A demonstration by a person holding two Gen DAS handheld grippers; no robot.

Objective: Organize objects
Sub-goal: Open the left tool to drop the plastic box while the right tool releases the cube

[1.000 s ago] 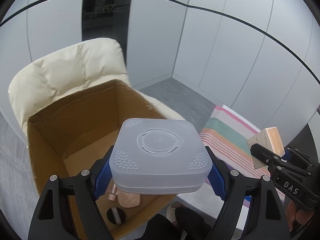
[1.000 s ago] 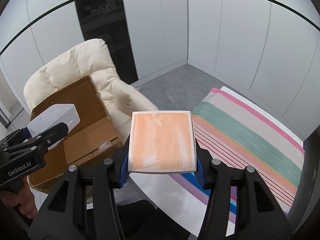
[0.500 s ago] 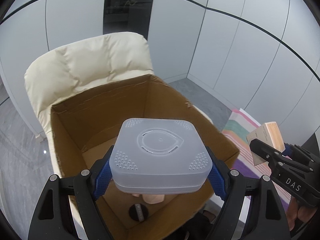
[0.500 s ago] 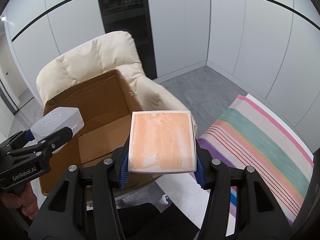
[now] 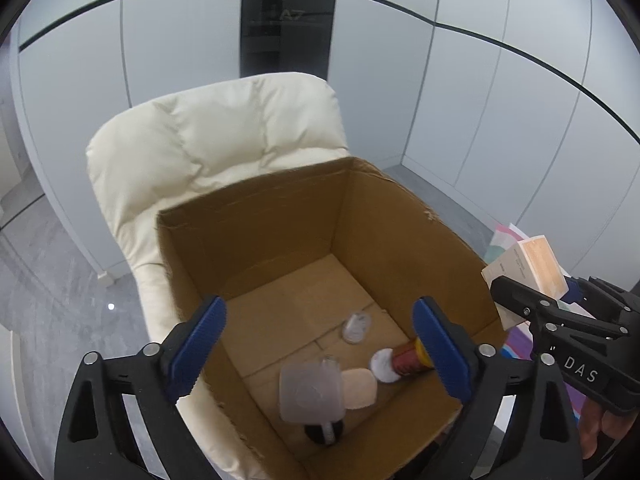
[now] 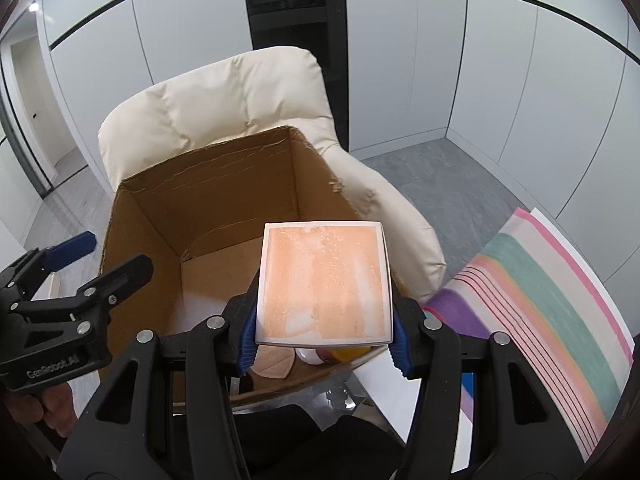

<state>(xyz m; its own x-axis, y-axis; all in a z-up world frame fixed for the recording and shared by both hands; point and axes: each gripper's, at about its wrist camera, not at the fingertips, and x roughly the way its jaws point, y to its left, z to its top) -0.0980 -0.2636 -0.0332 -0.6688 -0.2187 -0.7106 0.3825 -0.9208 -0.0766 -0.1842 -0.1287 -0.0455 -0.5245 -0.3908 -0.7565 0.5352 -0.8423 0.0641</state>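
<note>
An open cardboard box (image 5: 404, 216) (image 6: 224, 184) sits on a cream padded chair (image 5: 216, 140) (image 6: 240, 96). My left gripper (image 5: 320, 344) is open and empty above the box's near side. A white square device (image 5: 310, 386) lies on the box floor below it, blurred. My right gripper (image 6: 324, 340) is shut on an orange-and-white flat box (image 6: 324, 280) and holds it over the cardboard box's near right corner. That flat box also shows at the right of the left wrist view (image 5: 532, 264).
On the box floor lie a red-and-yellow bottle with a white cap (image 5: 400, 358), a beige pad (image 5: 358, 388), a small clear cup (image 5: 356, 326) and a dark round item (image 5: 324, 432). A striped cloth (image 6: 560, 304) covers a white table at the right.
My left gripper opened and let go of the white device, which dropped into the cardboard box. Both grippers moved further over the box; the right still holds the flat box.
</note>
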